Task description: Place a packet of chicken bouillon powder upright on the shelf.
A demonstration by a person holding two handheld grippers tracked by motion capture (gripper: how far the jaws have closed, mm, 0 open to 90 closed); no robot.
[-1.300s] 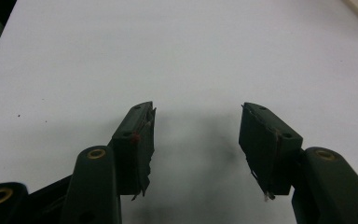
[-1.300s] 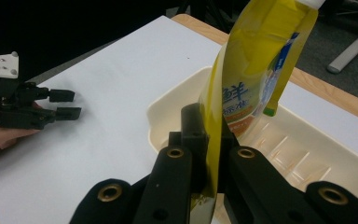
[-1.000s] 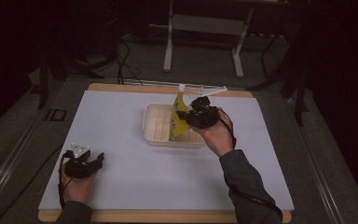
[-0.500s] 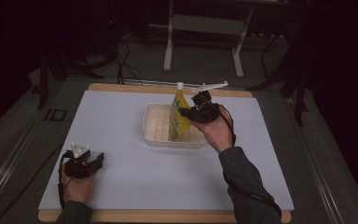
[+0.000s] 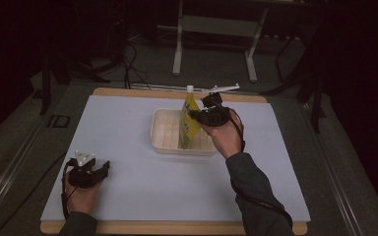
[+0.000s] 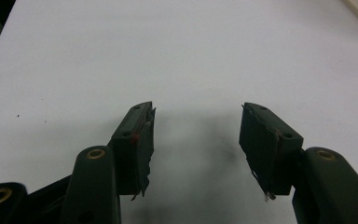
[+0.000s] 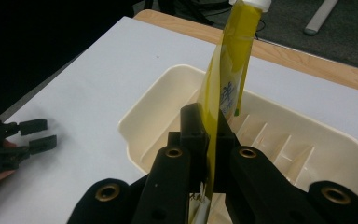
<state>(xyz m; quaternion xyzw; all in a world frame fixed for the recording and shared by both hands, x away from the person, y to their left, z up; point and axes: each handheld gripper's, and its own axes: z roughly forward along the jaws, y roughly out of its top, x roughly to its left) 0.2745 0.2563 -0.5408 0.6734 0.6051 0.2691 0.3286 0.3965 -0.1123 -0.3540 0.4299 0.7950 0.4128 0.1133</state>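
Right tool [image 5: 197,115] pinching a yellow pouch [image 5: 189,123] with a white cap [image 5: 190,89], jaws pressed flat on the pouch's edge. The pouch stands upright over the cream tray [image 5: 163,137], which sits near the centre of the white worktop [image 5: 128,123]. Left tool [image 5: 101,168] rests low at the near left corner, well apart, jaws spread over bare surface.

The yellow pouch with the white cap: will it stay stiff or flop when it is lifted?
Probably floppy: the yellow pouch looks thin and flat where the right hand-held gripper pinches it. It may sway, being held low. It seems light; it hangs upright over the cream tray.
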